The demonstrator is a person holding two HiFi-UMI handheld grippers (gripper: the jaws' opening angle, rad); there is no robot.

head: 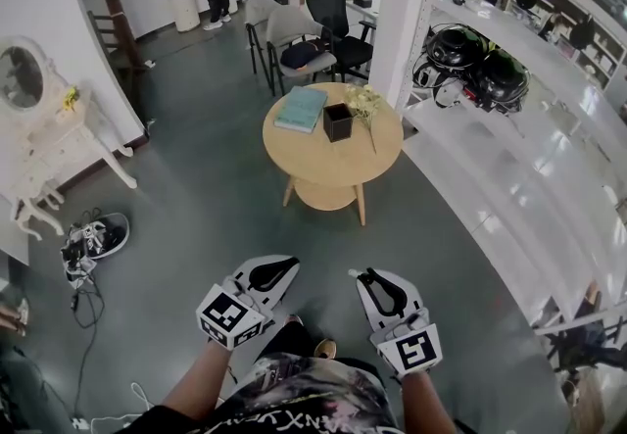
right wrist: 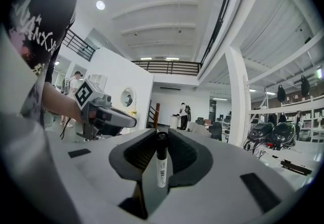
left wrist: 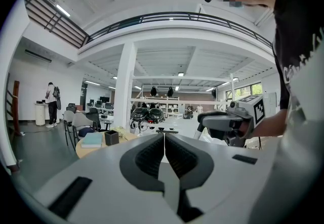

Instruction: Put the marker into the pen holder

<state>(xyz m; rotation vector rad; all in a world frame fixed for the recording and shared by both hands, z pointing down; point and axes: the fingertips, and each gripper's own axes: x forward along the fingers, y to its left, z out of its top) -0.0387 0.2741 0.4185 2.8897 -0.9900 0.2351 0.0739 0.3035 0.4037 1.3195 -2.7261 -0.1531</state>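
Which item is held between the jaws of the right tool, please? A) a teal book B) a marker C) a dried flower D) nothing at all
B: in the right gripper view, the right tool is shut on a white marker with a black cap.

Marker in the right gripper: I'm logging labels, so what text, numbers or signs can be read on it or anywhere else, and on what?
White label on the black-capped marker in the right gripper: print too small to read.
Square black-and-white patterns on both gripper cubes: no words.
Pale lettering on the person's black shirt: cut off, unreadable.
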